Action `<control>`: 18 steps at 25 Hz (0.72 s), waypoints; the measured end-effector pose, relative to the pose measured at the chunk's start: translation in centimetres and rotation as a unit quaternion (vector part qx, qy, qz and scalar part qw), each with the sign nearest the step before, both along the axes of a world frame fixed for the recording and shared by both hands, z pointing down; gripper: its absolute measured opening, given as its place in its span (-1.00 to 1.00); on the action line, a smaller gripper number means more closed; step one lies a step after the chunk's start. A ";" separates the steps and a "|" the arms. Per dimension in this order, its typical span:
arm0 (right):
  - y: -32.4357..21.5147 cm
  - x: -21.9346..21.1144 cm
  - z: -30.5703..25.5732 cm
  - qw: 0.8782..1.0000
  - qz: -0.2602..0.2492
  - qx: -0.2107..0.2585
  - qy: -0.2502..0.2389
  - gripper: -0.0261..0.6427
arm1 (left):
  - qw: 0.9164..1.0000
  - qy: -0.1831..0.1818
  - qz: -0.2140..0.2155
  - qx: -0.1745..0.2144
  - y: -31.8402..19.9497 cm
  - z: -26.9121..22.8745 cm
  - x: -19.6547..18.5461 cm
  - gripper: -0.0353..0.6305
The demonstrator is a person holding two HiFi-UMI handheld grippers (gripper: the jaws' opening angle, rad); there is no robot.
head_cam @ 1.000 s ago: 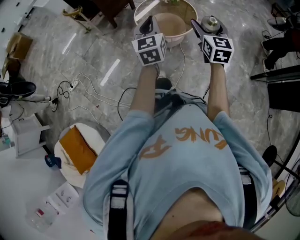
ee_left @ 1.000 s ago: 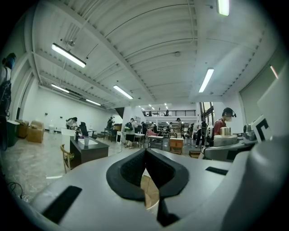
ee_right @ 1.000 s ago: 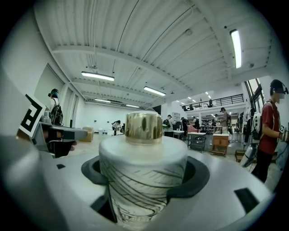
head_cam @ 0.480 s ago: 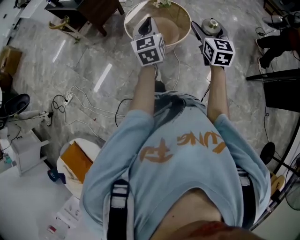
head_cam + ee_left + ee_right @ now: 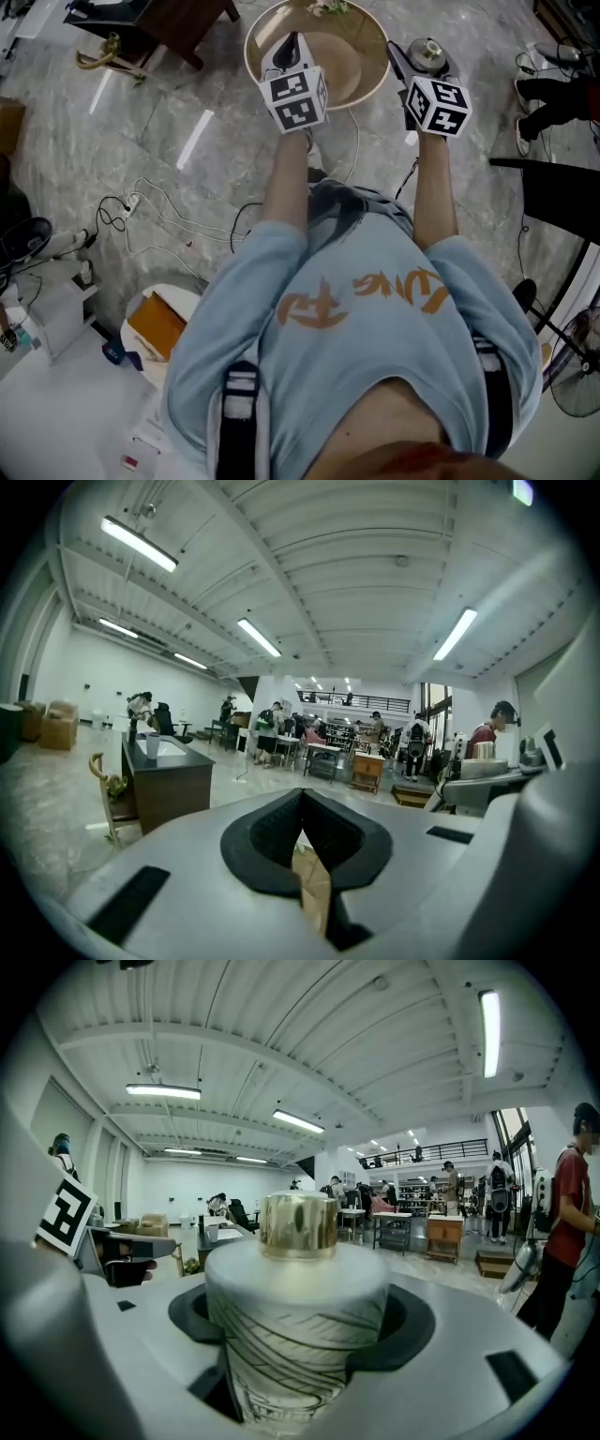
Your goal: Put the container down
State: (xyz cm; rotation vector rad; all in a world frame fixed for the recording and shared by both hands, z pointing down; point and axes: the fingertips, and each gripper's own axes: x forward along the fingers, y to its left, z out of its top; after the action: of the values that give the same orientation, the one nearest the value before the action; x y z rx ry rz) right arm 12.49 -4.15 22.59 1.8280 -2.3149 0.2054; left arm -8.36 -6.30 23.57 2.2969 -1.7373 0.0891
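The container (image 5: 296,1288), a white patterned jar with a gold cap, stands upright, clamped by its body in the right gripper (image 5: 419,64), in the air just beside a round table (image 5: 379,58). It looks stiff, smooth and probably breakable, so a mid-body hold suits it. The left gripper (image 5: 302,829) is closed on nothing. The table has come nearer than a second ago.

Glossy grey marble floor (image 5: 112,159), loose white cables (image 5: 155,211), dark desk (image 5: 169,785), white ribbed ceiling (image 5: 356,564), strip lights (image 5: 139,544).
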 end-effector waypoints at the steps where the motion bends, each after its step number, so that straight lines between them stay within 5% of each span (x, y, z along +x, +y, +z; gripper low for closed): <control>1: -1.7 -0.4 0.3 1.000 0.000 -0.004 -0.001 0.16 | 1.000 -0.001 -0.004 -0.006 -1.7 0.6 -0.6 -0.82; 7: -10.3 -2.3 2.1 1.000 -0.005 -0.022 -0.014 0.16 | 0.999 -0.005 -0.023 -0.027 -10.9 2.5 -3.7 -0.82; 18: -13.8 1.6 6.7 0.996 0.053 -0.071 -0.030 0.16 | 0.996 -0.020 0.038 -0.081 -16.0 7.9 0.7 -0.82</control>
State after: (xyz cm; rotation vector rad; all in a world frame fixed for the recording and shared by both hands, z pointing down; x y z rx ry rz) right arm 14.12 -17.93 29.30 1.8977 -2.1807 0.4343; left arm -7.65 -22.30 31.43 2.2566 -1.5969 0.2811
